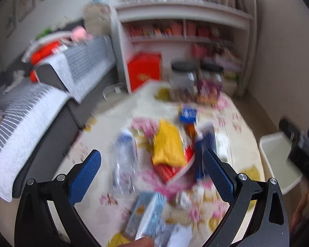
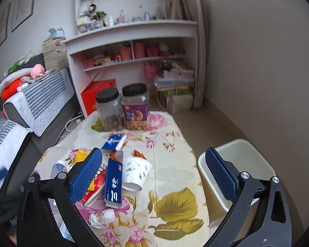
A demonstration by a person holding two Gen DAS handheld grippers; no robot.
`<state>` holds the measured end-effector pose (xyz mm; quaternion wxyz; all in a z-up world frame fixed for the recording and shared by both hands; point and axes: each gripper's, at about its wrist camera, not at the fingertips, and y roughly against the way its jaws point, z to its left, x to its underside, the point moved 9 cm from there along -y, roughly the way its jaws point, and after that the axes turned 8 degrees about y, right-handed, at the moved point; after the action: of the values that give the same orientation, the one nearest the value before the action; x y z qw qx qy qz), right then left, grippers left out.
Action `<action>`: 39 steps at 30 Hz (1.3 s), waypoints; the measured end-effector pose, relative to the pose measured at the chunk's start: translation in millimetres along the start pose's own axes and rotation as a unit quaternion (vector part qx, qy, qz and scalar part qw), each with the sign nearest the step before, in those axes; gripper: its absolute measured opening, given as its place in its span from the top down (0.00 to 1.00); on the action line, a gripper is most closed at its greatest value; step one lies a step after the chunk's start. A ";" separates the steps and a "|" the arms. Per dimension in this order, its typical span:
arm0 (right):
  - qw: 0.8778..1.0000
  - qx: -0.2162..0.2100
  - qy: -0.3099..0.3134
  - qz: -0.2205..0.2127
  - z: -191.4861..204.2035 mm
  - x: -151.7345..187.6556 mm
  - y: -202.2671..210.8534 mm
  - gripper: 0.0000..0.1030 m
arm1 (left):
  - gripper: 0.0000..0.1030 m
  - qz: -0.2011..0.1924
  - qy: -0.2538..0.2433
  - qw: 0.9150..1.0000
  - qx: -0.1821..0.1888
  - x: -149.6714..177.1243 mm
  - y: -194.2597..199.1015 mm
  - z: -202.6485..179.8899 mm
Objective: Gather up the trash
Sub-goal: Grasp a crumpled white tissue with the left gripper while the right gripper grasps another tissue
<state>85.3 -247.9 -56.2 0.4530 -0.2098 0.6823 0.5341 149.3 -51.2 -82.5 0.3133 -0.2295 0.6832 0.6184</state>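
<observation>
Trash lies on a floral tablecloth (image 2: 171,187): a tall blue carton (image 2: 113,183), a tipped white paper cup (image 2: 136,173), a crumpled tissue (image 2: 102,216), a small blue pack (image 2: 113,141), a clear plastic bottle (image 1: 124,164), a yellow wrapper (image 1: 167,146) over a red pack (image 1: 169,170), and a light-blue box (image 1: 148,212). A white bin (image 2: 237,164) stands right of the table, also in the left wrist view (image 1: 276,160). My left gripper (image 1: 152,173) is open above the wrappers. My right gripper (image 2: 154,173) is open above the table, holding nothing. The left wrist view is blurred.
Two black-lidded jars (image 2: 123,107) stand at the table's far end. A grey striped sofa (image 2: 37,103) runs along the left. A white shelf unit (image 2: 134,47) and a red box (image 2: 98,94) stand behind. A wall (image 2: 257,72) is to the right.
</observation>
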 end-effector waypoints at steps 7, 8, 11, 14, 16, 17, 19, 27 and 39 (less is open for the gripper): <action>0.998 0.027 -0.009 0.049 -25.2 11.9 -15.2 0.07 | 0.07 0.161 -0.068 0.985 0.014 70.4 -36.9 -9.2; 0.998 0.027 -0.010 0.060 -28.1 14.9 -18.4 0.07 | 0.07 0.190 -0.082 0.978 0.015 86.2 -42.4 -10.5; 0.995 0.019 -0.013 0.096 -31.0 25.6 -28.8 0.07 | 0.07 0.242 -0.102 0.965 0.020 119.9 -49.2 -12.7; 0.990 0.001 -0.008 0.143 -25.9 42.7 -40.9 0.07 | 0.07 0.271 -0.124 0.954 0.015 143.5 -53.7 -15.4; 0.982 -0.020 -0.005 0.186 -18.6 59.5 -51.4 0.07 | 0.08 0.284 -0.135 0.949 0.019 155.9 -54.2 -18.3; 0.977 -0.033 -0.005 0.208 -14.1 68.6 -56.2 0.07 | 0.10 0.290 -0.137 0.947 0.023 160.2 -53.4 -19.1; 0.969 -0.051 -0.011 0.240 -7.2 82.3 -63.0 0.07 | 0.24 0.296 -0.149 0.943 0.026 168.7 -53.1 -22.1; 0.940 -0.099 -0.012 0.326 24.5 126.5 -78.2 0.07 | 0.46 0.289 -0.164 0.941 0.058 174.9 -36.7 -27.5; 0.902 -0.153 -0.093 0.394 84.1 168.4 -94.3 0.14 | 0.46 0.171 -0.013 0.982 0.079 70.4 -0.8 45.7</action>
<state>106.6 -169.5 -250.4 0.2297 0.0599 0.5735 0.7841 107.3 -0.9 -135.0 0.2284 -0.0756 0.7553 0.6097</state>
